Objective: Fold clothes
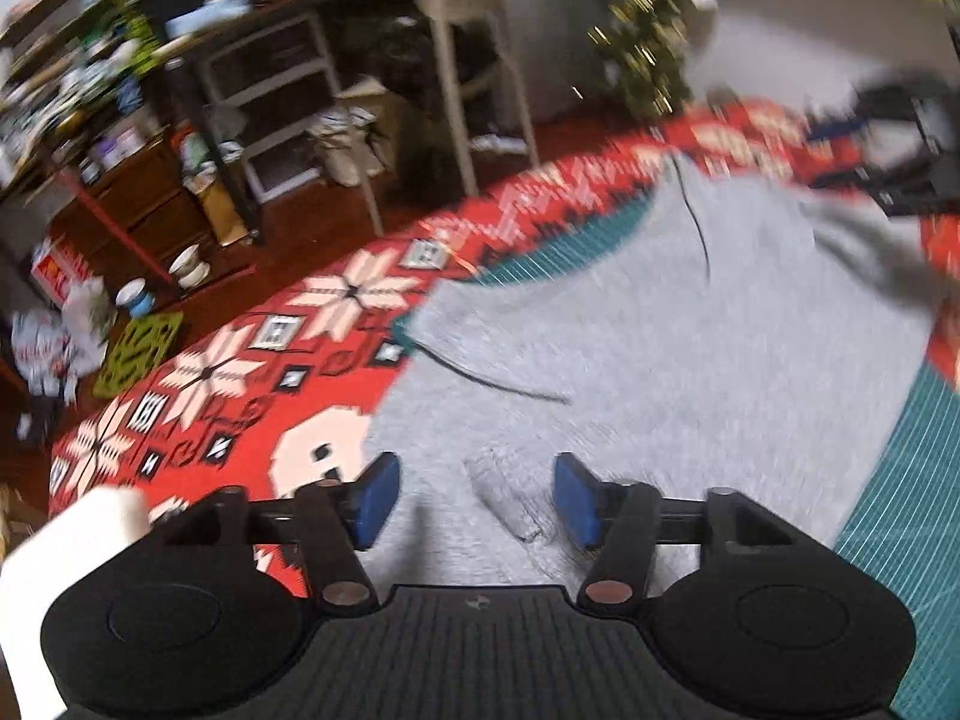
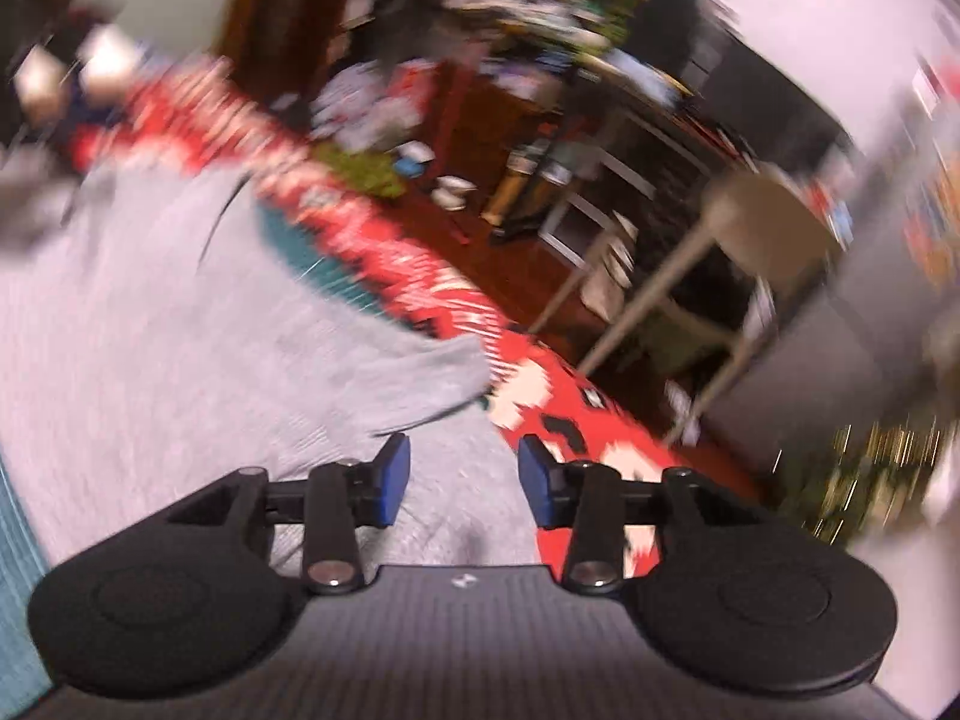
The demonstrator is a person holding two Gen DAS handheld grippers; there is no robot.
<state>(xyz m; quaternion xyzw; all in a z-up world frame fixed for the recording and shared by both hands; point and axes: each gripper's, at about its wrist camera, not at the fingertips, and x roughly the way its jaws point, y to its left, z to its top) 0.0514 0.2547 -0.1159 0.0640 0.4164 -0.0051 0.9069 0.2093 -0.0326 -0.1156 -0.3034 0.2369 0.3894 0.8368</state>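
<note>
A light grey garment (image 1: 672, 324) lies spread on a teal cutting mat (image 1: 888, 468) over a red patterned tablecloth (image 1: 240, 372). My left gripper (image 1: 477, 495) hovers over the garment's near part, its blue pads (image 1: 378, 498) apart with only cloth below them, nothing pinched. In the right wrist view the same grey garment (image 2: 180, 324) fills the left side, and my right gripper (image 2: 465, 483) stands open over its edge beside the red tablecloth (image 2: 576, 414). The other gripper (image 1: 900, 144) shows blurred at the far right of the left wrist view.
Beyond the table's edge is a wooden floor (image 1: 336, 222) with a white stool (image 1: 468, 60), shelving (image 1: 270, 96), bowls (image 1: 189, 267) and clutter. A small decorated tree (image 1: 648, 54) stands at the back. A white object (image 1: 72, 552) sits at the near left.
</note>
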